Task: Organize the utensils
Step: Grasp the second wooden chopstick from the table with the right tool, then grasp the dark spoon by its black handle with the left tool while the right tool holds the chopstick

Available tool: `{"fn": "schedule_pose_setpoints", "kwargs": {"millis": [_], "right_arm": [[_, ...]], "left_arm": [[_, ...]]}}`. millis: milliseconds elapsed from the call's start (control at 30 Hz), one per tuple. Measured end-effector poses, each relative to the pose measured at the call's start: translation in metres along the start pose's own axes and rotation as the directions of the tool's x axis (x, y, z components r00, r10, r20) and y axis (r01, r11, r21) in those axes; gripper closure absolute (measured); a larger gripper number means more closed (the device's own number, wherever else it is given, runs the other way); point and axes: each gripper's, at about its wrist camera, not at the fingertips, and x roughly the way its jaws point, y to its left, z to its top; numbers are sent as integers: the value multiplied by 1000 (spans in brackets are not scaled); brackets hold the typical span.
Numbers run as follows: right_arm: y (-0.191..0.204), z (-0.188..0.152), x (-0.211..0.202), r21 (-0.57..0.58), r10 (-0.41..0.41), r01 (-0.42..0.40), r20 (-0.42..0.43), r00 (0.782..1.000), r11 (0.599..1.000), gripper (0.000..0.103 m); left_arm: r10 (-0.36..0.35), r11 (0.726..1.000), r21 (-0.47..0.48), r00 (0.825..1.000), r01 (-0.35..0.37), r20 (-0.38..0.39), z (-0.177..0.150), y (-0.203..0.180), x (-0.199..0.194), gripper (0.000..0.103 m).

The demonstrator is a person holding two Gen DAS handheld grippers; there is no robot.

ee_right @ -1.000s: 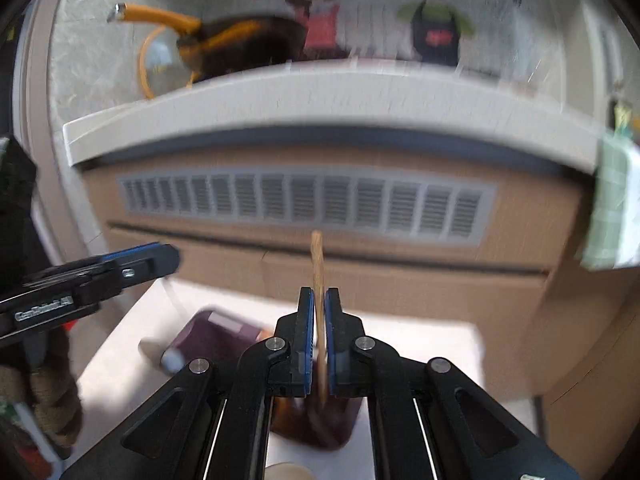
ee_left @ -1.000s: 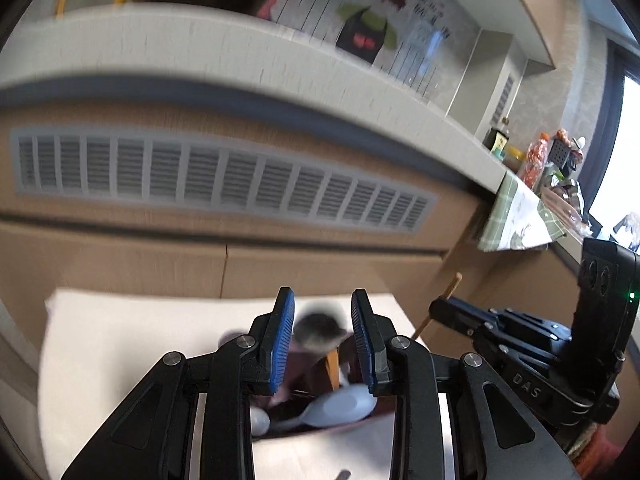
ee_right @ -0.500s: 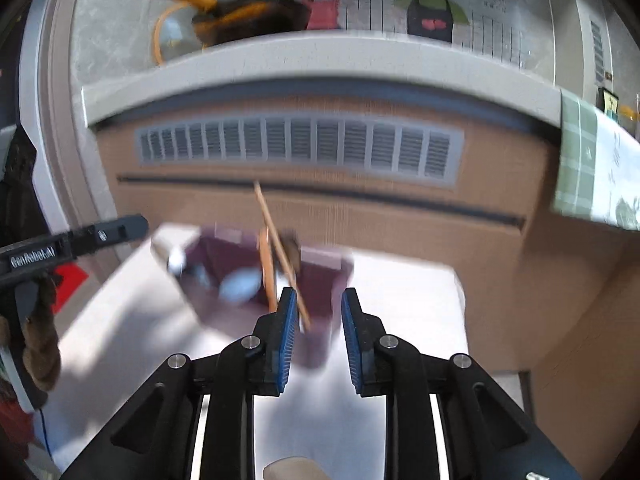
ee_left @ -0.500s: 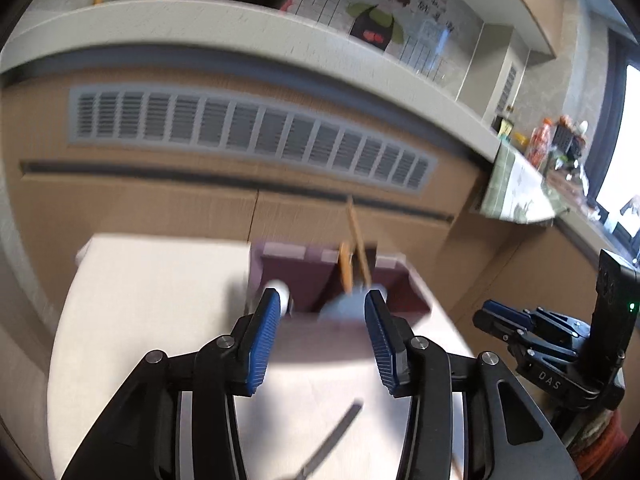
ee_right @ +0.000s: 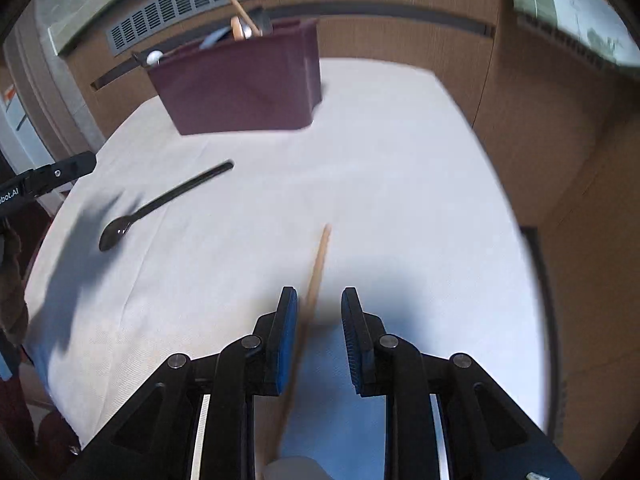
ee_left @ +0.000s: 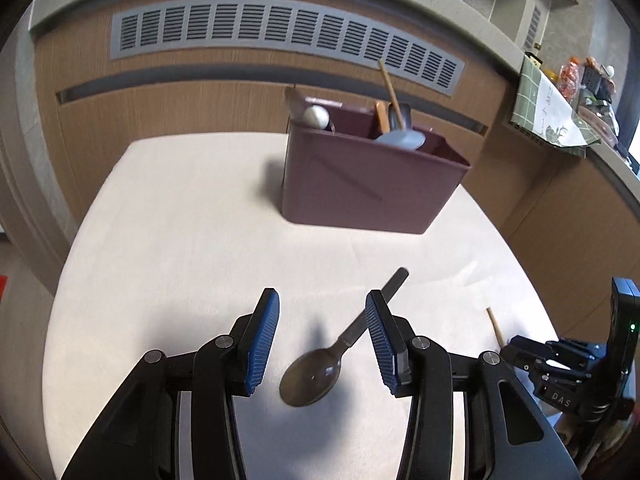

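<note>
A maroon utensil caddy (ee_left: 368, 176) (ee_right: 240, 84) stands at the far side of the white-clothed table (ee_left: 180, 220), holding a wooden chopstick (ee_left: 388, 84), pale spoons and other pieces. A metal spoon (ee_left: 316, 372) (ee_right: 160, 204) lies flat on the cloth. My left gripper (ee_left: 322, 300) hovers open just above it, the spoon's handle passing under the right finger. A single wooden chopstick (ee_right: 320, 256) (ee_left: 494, 324) lies on the cloth, and my right gripper (ee_right: 319, 300) is open over it. The stick runs close along the left pad, and the pads do not press on it.
A wooden cabinet front with a grey vent grille (ee_left: 280, 36) rises behind the table. A counter at the right carries a checked cloth (ee_left: 548, 112) and bottles. The table's right edge (ee_right: 492, 168) drops off near the right gripper. Bare cloth lies between the caddy and both grippers.
The right gripper let go of a chopstick at the caddy and opened. Both grippers then pulled back and sank toward the cloth, the left over the spoon, the right over the loose chopstick.
</note>
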Motion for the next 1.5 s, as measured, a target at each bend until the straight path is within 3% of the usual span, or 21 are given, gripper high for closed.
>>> {"fn": "schedule_pose_setpoints", "kwargs": {"millis": [367, 500, 867, 1000, 1133, 1267, 1500], "right_arm": [[16, -3, 7, -37, -36, 38, 48, 998, 999, 77], [19, -2, 6, -46, -20, 22, 57, 998, 999, 95], [20, 20, 7, -39, -8, 12, 94, 996, 999, 97], [17, 25, 4, -34, -17, 21, 112, 994, 999, 97], [12, 24, 7, -19, -20, 23, 101, 995, 1000, 97], [10, 22, 13, -11, -16, 17, 83, 996, 1000, 97], [8, 20, 12, -5, -22, 22, 84, 996, 1000, 97]], "left_arm": [[14, 997, -80, 998, -19, -59, -14, 25, 9, 57], [1, 995, -97, 998, -8, -69, -18, 31, 8, 57], [-44, 997, -74, 989, 34, -140, -32, 17, 22, 57], [-81, 996, -60, 983, 72, -166, -36, 6, 26, 57], [-185, 983, -31, 965, 182, -187, -31, -11, 24, 57], [-115, 987, 89, 979, 132, -169, -18, -32, 35, 57], [3, 965, 258, 979, 50, -204, -10, -58, 65, 57]]}}
